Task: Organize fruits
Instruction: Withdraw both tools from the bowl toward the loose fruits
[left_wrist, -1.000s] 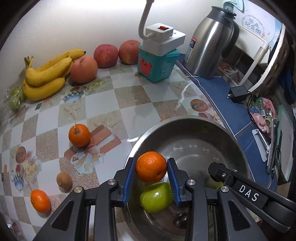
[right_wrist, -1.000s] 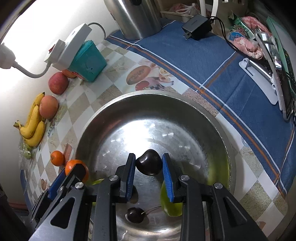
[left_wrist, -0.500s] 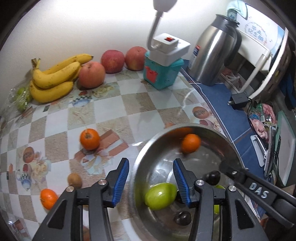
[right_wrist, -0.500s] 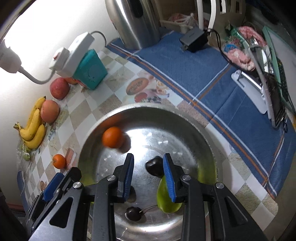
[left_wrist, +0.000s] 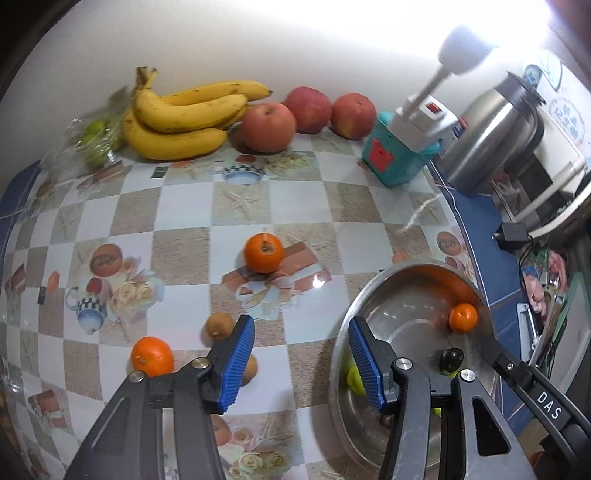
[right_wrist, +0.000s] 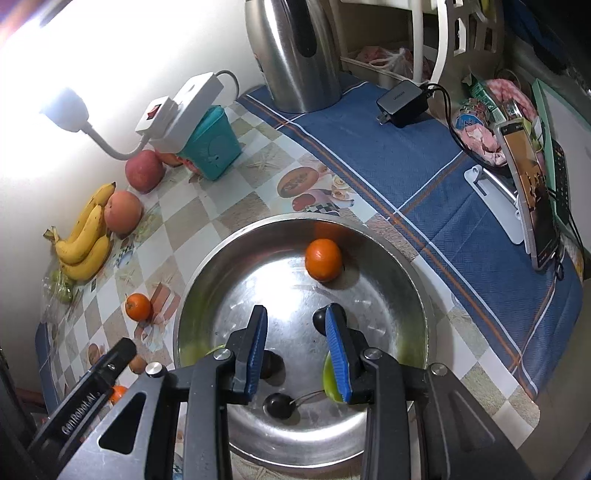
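Table (left_wrist: 184, 206) with checked oilcloth and blue cloth (right_wrist: 424, 162) carries bananas (left_wrist: 184, 118), three apples (left_wrist: 267, 127), two oranges (left_wrist: 263, 253), steel bowl (right_wrist: 207, 269), teal box (left_wrist: 395, 162), kettle (right_wrist: 295, 51), charger (right_wrist: 402, 98).

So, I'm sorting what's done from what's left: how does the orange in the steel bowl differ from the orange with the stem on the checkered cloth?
The orange in the bowl lies inside the steel bowl, by its far wall; the stemmed orange sits on the checkered cloth, outside it. The stemmed one shows a thin upright stalk; the bowl one shows none. Both are small, round, bright orange, and neither is gripped.
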